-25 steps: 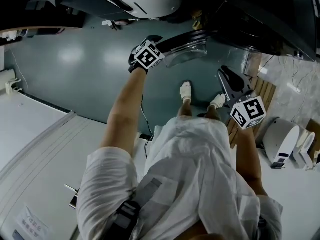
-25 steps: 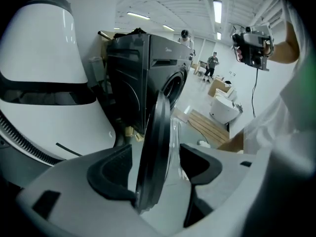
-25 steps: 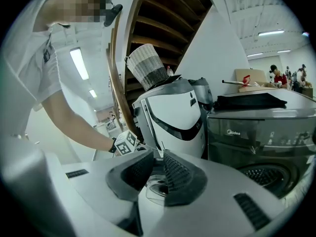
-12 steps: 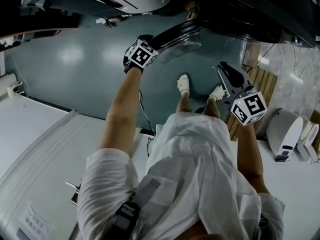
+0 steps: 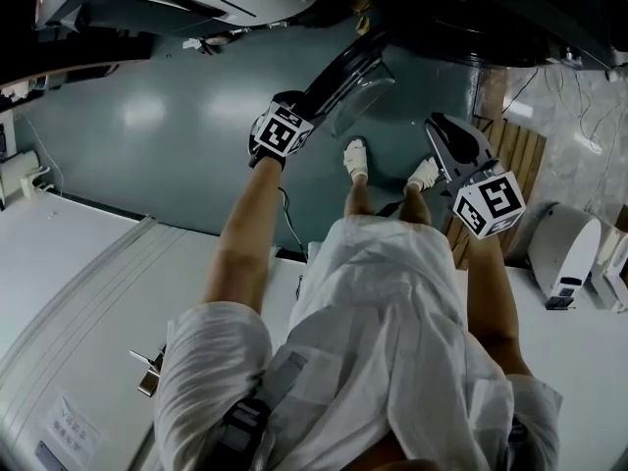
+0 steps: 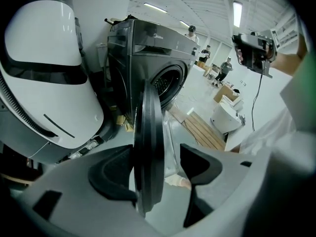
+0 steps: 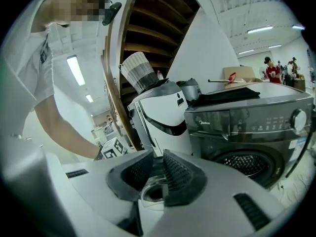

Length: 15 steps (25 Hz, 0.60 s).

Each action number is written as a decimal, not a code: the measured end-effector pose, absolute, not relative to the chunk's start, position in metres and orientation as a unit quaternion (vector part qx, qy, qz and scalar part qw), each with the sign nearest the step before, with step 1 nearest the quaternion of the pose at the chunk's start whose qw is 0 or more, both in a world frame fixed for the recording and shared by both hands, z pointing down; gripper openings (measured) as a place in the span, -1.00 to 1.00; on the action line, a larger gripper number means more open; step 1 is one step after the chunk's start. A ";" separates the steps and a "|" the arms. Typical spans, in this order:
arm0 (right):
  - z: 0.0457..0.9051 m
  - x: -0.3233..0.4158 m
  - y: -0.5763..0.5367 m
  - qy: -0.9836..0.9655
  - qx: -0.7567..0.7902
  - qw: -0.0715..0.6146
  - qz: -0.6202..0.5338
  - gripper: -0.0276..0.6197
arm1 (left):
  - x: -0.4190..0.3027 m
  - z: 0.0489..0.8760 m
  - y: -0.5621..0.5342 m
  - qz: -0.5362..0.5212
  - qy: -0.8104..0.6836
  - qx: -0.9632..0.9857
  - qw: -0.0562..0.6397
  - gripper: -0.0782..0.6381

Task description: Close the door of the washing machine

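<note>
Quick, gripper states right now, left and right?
Left gripper: open, washing machine door rim between its jaws.
Right gripper: jaws slightly apart, holding nothing.

Glossy teal floor (image 5: 147,165), wooden slat mat (image 5: 518,155), ceiling strip lights (image 6: 237,14).

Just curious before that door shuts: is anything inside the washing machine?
Only the drum's holed metal wall shows through the opening of the washing machine; no laundry visible. The right gripper covers the drum's lower part.
</note>
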State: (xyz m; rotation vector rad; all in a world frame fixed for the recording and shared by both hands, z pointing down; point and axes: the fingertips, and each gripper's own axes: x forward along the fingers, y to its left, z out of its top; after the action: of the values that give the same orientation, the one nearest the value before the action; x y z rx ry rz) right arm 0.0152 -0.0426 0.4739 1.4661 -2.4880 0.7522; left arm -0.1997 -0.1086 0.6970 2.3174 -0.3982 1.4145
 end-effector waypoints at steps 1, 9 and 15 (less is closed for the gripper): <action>0.475 0.020 -0.040 -0.830 0.492 0.077 0.252 -0.71 | -0.195 0.697 -0.101 0.506 -0.138 0.828 0.200 0.05; 0.482 0.057 -0.013 -0.816 0.513 0.067 0.259 -0.71 | -0.146 0.697 -0.036 0.492 -0.107 0.833 0.231 0.05; 0.495 0.084 0.012 -0.801 0.529 0.073 0.271 -0.71 | -0.094 0.694 0.008 0.476 -0.065 0.841 0.251 0.05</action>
State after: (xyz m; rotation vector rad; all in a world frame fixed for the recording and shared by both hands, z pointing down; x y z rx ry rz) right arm 0.0838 0.0124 0.4954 1.5888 -2.4055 0.8132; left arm -0.0941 0.0080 0.6943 2.2879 -0.1766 1.2956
